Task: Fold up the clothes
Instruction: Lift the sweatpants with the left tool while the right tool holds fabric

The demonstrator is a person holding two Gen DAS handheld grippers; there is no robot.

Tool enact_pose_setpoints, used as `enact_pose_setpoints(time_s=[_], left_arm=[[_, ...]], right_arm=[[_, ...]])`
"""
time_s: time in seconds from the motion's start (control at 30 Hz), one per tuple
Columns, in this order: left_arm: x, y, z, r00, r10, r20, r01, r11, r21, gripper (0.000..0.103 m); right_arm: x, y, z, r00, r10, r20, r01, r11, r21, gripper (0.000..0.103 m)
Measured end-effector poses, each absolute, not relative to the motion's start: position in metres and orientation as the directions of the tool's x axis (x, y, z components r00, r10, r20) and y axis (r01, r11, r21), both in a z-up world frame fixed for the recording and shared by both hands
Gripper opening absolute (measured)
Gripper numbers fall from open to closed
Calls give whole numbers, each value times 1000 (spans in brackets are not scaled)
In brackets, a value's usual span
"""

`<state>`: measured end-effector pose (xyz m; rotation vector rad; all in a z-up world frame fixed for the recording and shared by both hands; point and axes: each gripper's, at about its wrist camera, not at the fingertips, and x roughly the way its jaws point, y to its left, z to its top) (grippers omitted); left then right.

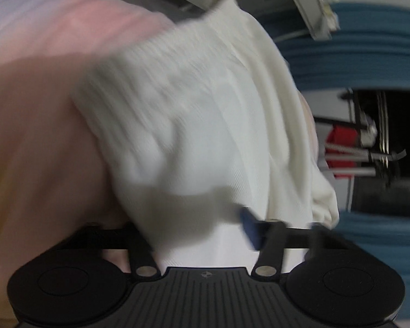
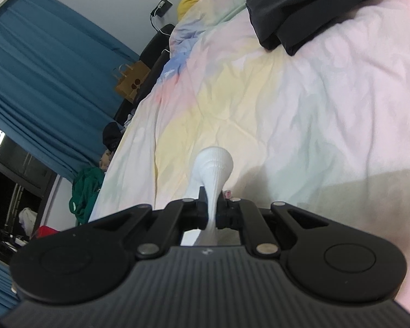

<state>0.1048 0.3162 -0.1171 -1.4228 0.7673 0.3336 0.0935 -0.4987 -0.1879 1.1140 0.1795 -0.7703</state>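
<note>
Pastel cotton covers most of my right view: the tie-dye duvet [image 2: 259, 95] spreads from 6 up to 12 o'clock and serves as my folding surface. At 1 o'clock on it lies a black garment [image 2: 300, 8], well apart from my work and, I judge, waiting its turn. Teal curtains [image 2: 40, 68] hang at 9 o'clock, with a brown paper bag [image 2: 129, 84] and a green heap [image 2: 86, 194] beside the bed's edge, none of them in my way.

My right gripper [image 2: 211, 210] is clamped on a white sock [image 2: 214, 169], whose free end bulges forward above the duvet; pinching it narrow keeps the fabric taut for folding.

On the left view, blurred white ribbed sock fabric [image 1: 199, 125] fills the centre and drapes over my left gripper [image 1: 205, 235]. It hides the fingertips, so I cannot tell whether that gripper holds anything. That drape is my main obstruction.
</note>
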Motion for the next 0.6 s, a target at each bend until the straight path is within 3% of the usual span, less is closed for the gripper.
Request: enact_pose_setpoints(time_s=[0.03,0.13,0.37,0.5,0.6], left_arm=[[104,320,-117,717,-230,-658,-642,152,-752,18],[99,330,-102,708,-218,-671,-638,208,-741,10],[76,373,-16,747,-153,-647,-557,387,-735,8],[55,398,30,771,-145,-620,-517,427,-742,8],[50,401,51,775,-119,-621,-504,475,-721,8]], right_arm=[[94,-499,-189,730,-463,-503,643,215,735,6],[95,-500,-187,715,-448,-537,672,226,706,6],[135,-515,-154,713,-375,-592,698,297,652,6],[186,-517,-114,756,-260,-601,652,381,656,6],[219,-503,-66,824,-204,-529,556,471,684,6]])
